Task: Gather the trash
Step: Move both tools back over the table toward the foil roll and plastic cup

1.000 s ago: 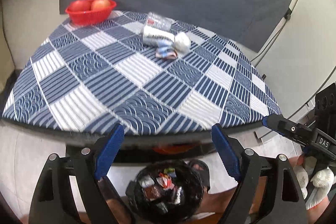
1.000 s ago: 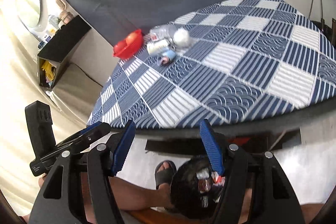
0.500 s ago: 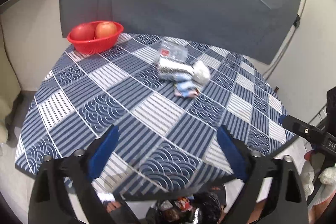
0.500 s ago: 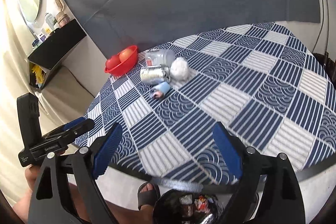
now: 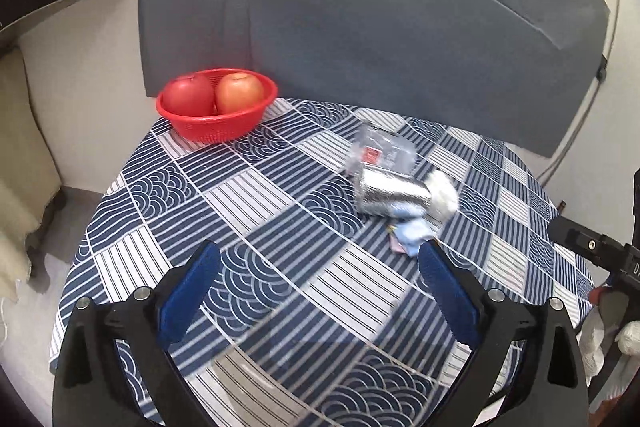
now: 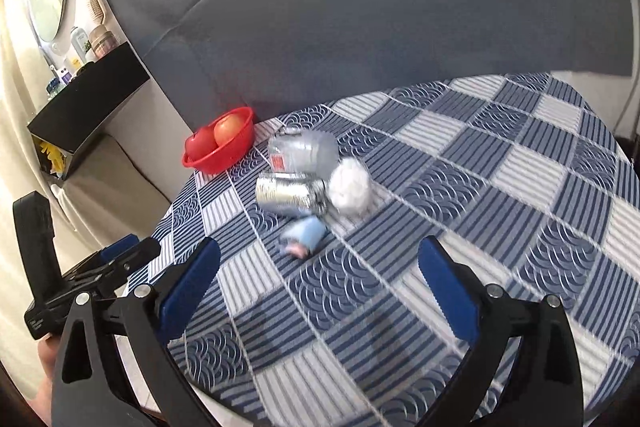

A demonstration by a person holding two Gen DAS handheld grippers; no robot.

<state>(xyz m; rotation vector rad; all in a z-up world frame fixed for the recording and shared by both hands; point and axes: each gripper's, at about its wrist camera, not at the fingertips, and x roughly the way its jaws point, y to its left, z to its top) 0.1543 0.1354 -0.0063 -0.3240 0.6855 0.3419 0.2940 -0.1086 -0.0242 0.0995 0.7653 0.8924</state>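
A small pile of trash lies on the blue-and-white checked tablecloth (image 5: 280,211): a clear crushed plastic bottle (image 5: 382,151), a silver foil wrapper (image 5: 390,193), a white crumpled paper ball (image 5: 442,193) and a light-blue wrapper (image 5: 410,241). The same pile shows in the right wrist view: bottle (image 6: 304,149), foil (image 6: 290,193), ball (image 6: 349,185), blue wrapper (image 6: 306,237). My left gripper (image 5: 318,263) is open and empty above the table, short of the pile. My right gripper (image 6: 318,263) is open and empty, also short of it.
A red basket (image 5: 218,119) with two apples stands at the table's far left, in front of a grey board (image 5: 360,19). A black shelf (image 6: 92,95) with bottles is left of the table. The other gripper shows at each view's edge (image 5: 592,251).
Both grippers have risen from below the table's front edge and moved forward over the table toward the pile. The black bin of trash has dropped out of view.
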